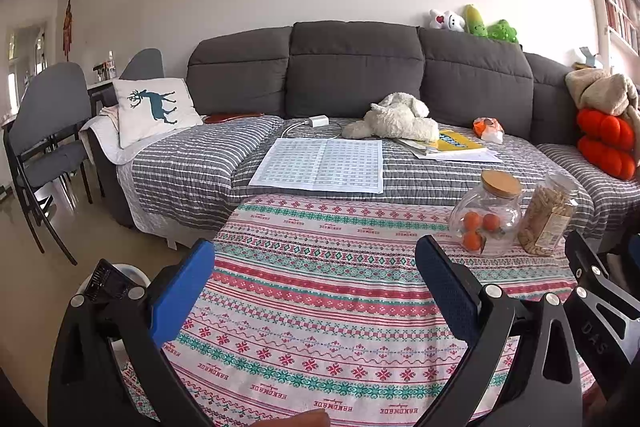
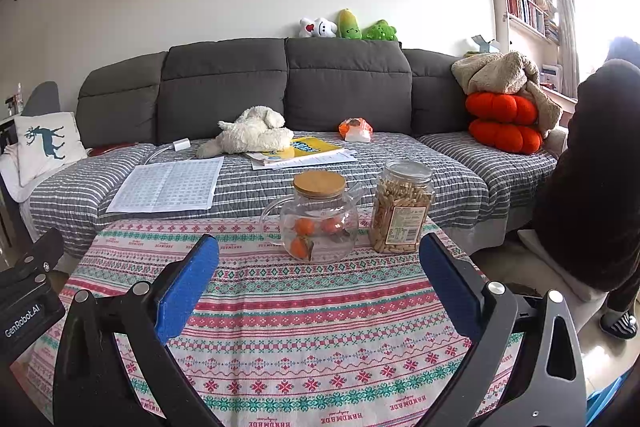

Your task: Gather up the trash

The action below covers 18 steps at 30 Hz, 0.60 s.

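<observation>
The likeliest trash, a crumpled orange-and-white wrapper [image 2: 355, 129], lies on the sofa's striped cover [image 2: 400, 163], well behind the glass teapot [image 2: 318, 223]. Reach over the teapot and the snack jar [image 2: 401, 211] without tipping them. Left gripper [image 1: 316, 291] and right gripper [image 2: 320, 281] hover over the tablecloth [image 2: 304, 327], fingers spread, holding nothing.

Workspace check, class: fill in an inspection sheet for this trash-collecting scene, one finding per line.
Surface: table under a patterned cloth, bare in front.
Job's things: crumpled orange wrapper on the sofa.
Clutter: glass teapot and snack jar on the table; plush dog, papers on the sofa.
Grippers: left gripper and right gripper open, empty.
Cables: white charger cable on the sofa.
Surroundings: a seated person at right.
</observation>
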### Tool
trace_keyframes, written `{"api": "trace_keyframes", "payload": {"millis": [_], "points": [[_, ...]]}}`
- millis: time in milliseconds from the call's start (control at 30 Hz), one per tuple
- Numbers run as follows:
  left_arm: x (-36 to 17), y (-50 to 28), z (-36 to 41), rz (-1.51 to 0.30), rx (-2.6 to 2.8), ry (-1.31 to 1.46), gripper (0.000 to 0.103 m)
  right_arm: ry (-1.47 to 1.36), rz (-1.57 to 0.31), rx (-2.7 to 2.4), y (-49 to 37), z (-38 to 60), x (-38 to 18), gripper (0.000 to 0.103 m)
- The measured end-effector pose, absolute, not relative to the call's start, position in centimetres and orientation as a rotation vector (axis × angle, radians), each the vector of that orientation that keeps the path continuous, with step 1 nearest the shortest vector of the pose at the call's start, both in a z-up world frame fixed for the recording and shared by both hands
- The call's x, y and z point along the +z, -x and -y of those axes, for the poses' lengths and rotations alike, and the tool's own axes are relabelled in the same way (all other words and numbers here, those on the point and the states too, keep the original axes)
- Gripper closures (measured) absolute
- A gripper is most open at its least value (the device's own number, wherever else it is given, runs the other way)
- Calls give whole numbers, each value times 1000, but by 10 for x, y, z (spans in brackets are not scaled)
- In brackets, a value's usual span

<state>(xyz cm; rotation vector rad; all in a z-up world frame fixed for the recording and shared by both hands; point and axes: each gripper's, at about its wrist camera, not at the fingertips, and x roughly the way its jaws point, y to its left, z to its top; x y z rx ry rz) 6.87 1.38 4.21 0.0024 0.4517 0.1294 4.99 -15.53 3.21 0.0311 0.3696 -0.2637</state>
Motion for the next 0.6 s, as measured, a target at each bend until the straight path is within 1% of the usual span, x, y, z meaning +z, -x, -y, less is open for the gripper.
{"api": "trace_keyframes", "payload": {"millis": [600], "points": [[40,-70,-12,-455,123,-14,6,-29,-379,-260,-51,156,33,7]]}}
